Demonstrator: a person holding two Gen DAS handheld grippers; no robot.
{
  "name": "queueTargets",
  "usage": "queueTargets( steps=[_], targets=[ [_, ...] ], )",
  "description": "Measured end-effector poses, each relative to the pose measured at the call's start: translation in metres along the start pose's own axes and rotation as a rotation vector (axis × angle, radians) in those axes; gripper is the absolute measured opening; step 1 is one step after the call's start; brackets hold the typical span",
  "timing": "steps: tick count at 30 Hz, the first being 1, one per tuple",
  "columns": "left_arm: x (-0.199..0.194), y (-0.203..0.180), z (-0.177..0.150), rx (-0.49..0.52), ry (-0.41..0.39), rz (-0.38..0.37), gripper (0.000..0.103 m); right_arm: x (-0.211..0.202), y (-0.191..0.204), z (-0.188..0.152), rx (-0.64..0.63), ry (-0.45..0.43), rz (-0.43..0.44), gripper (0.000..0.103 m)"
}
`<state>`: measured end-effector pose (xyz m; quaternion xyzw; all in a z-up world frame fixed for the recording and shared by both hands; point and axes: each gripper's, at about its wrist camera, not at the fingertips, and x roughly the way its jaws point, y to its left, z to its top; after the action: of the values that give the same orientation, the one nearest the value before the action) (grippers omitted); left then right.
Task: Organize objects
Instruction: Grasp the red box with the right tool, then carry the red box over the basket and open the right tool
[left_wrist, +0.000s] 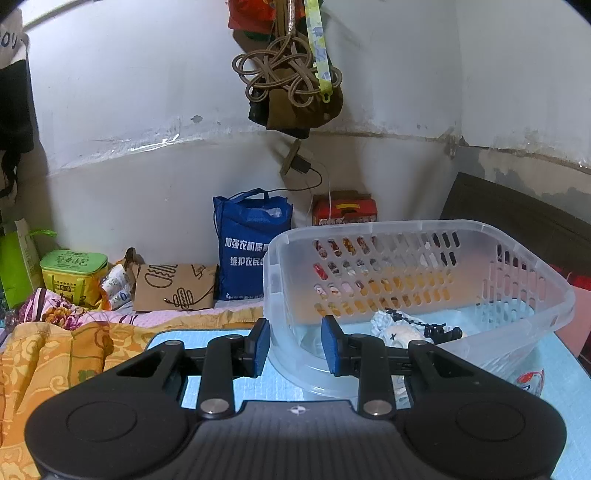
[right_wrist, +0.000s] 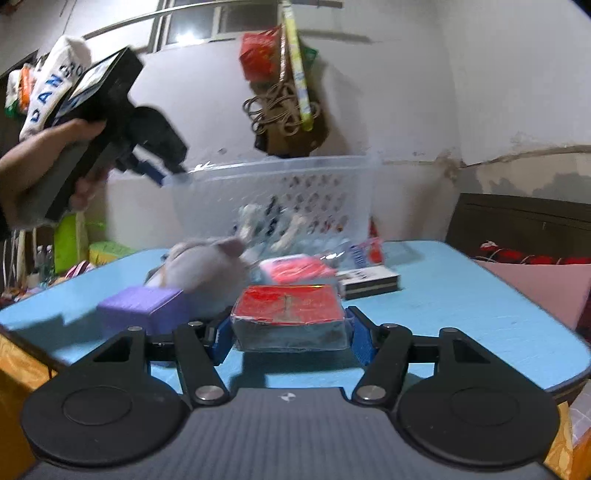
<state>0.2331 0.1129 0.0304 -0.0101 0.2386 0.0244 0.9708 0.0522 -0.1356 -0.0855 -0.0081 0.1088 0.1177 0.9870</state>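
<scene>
A clear slotted plastic basket (left_wrist: 424, 266) stands on the blue table (left_wrist: 207, 384). My left gripper (left_wrist: 294, 345) is shut on its near corner wall, one blue pad outside and one inside. A white cloth (left_wrist: 399, 328) and a black item (left_wrist: 443, 330) lie in the basket. In the right wrist view a hand holds the left gripper (right_wrist: 166, 175) at the rim of the basket (right_wrist: 280, 199). My right gripper (right_wrist: 290, 339) has its pads pressed on both sides of a red plastic-wrapped box (right_wrist: 288, 310). A purple box (right_wrist: 144, 306) and a grey plush toy (right_wrist: 207, 266) lie just left of it.
Behind the red box lie a pink packet (right_wrist: 295, 269), a black-and-white box (right_wrist: 369, 282) and a small wrapper (right_wrist: 365, 251). A blue bag (left_wrist: 251, 243), a brown paper bag (left_wrist: 173, 288) and a green tin (left_wrist: 74, 273) line the wall. An orange blanket (left_wrist: 48, 369) borders the table's left.
</scene>
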Motion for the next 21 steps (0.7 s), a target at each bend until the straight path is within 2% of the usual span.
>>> queueTargets(
  steps=[13, 21],
  targets=[
    [-0.002, -0.005, -0.002, 0.006, -0.011, 0.013, 0.035, -0.001, -0.026, 0.030, 0.025, -0.057, 0.009, 0.065],
    [-0.003, -0.004, -0.002, 0.007, -0.010, 0.015, 0.035, 0.002, -0.037, 0.073, 0.025, -0.138, 0.035, 0.065]
  ],
)
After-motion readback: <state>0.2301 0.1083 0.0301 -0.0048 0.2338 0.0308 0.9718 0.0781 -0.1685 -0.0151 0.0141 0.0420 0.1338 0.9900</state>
